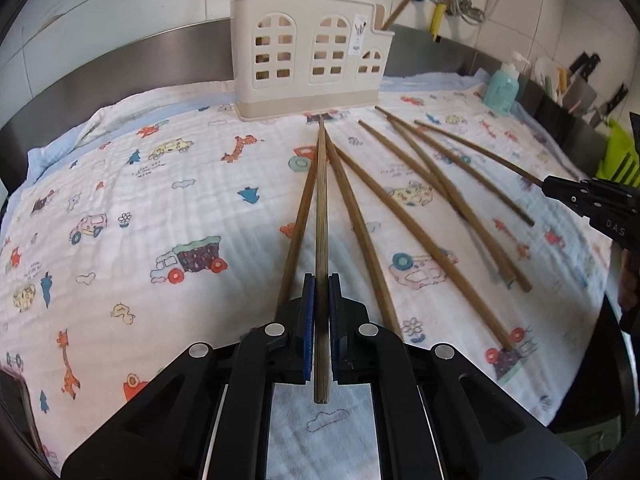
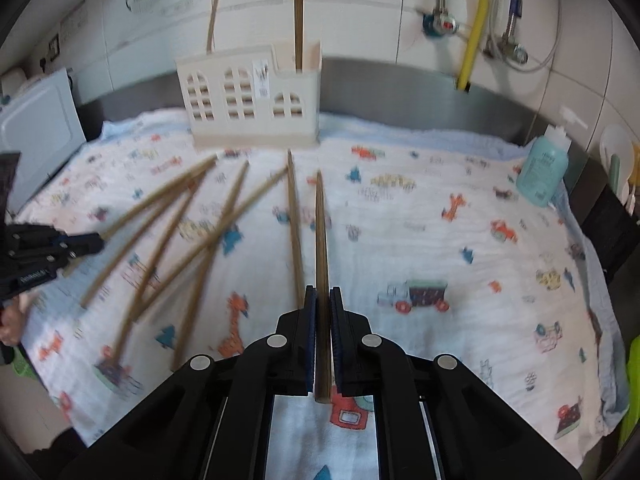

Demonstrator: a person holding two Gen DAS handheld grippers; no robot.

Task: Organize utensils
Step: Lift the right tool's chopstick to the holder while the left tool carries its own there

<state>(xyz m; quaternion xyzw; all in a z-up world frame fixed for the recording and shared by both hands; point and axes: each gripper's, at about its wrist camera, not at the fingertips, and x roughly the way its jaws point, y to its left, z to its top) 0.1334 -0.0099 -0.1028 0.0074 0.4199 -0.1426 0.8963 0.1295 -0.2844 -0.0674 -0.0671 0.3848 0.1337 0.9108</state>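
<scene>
Item: wooden chopsticks, loose, on a printed cloth (image 1: 160, 184) over a counter.

Left gripper (image 1: 321, 280): jaws closed on one chopstick (image 1: 321, 208), held near its thick end, tip pointing toward the holder (image 1: 308, 68) at upper centre of the left wrist view.

Right gripper (image 2: 322, 292): jaws likewise closed on another chopstick (image 2: 321, 232), running up the frame's centre.

Remaining stock: about six loose chopsticks (image 1: 420, 240) fanned across centre right of the left view. Two more stand in the holder already.

Handling, as judged: light, stiff, slim, smooth-sided; likely to pivot or slide in the pads. A hold toward the thick end seems best.

View differences: the right wrist view shows a white appliance (image 2: 36, 132) at left and the holder's right compartment with an upright stick; it is blurred. The left view is sharper. Both catch the teal bottle (image 1: 502, 88).
</scene>
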